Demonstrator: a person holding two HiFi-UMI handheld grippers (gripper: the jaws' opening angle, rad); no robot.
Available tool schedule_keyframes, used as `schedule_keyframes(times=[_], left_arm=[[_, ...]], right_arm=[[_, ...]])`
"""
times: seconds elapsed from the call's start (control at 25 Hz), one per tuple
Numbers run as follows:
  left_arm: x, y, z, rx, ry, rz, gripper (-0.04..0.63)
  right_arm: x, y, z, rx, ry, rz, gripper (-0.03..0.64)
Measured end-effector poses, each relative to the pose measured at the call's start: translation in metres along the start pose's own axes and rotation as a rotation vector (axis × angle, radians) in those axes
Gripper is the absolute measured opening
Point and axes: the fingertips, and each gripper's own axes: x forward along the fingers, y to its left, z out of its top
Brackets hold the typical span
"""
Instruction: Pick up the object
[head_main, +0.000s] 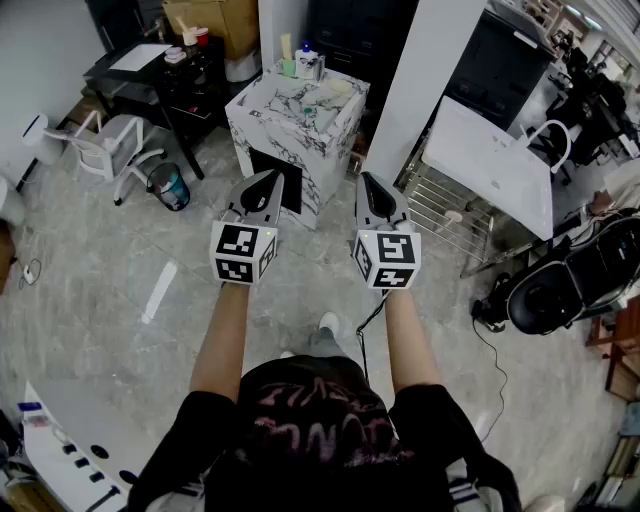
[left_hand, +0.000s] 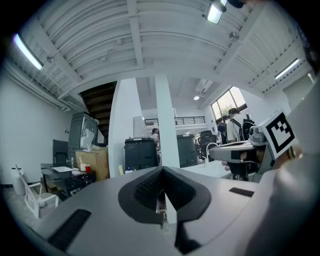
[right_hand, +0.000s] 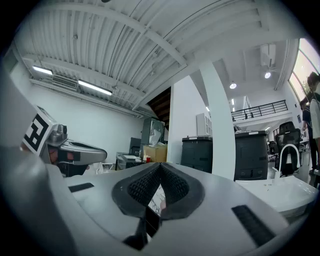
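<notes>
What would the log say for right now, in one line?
stage: before pickup | left gripper: shut, empty | right gripper: shut, empty | marble table: ahead, untouched

The left forearm (head_main: 222, 335) and right forearm (head_main: 408, 340), both bare, reach forward side by side at the same level. The left tool (head_main: 268, 182) and right tool (head_main: 366, 184) are held apart, tips pointing far and slightly inward. Each tool's jaws meet with nothing between them
</notes>
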Motion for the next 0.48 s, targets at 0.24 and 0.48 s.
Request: schedule_keyframes(times=[0.24, 0.48], left_arm=[[0.005, -0.003, 0.000, 0.000, -0.004, -0.002, 0.017], [0.010, -0.006, -0.003, 0.001, 0.005, 0.000, 0.017]], right_arm=[[0.003, -0.005, -0.002, -0.001, 0.002, 0.000, 0.015], [0.005, -0.013, -0.006, 0.018, -0.006, -0.017, 0.014]])
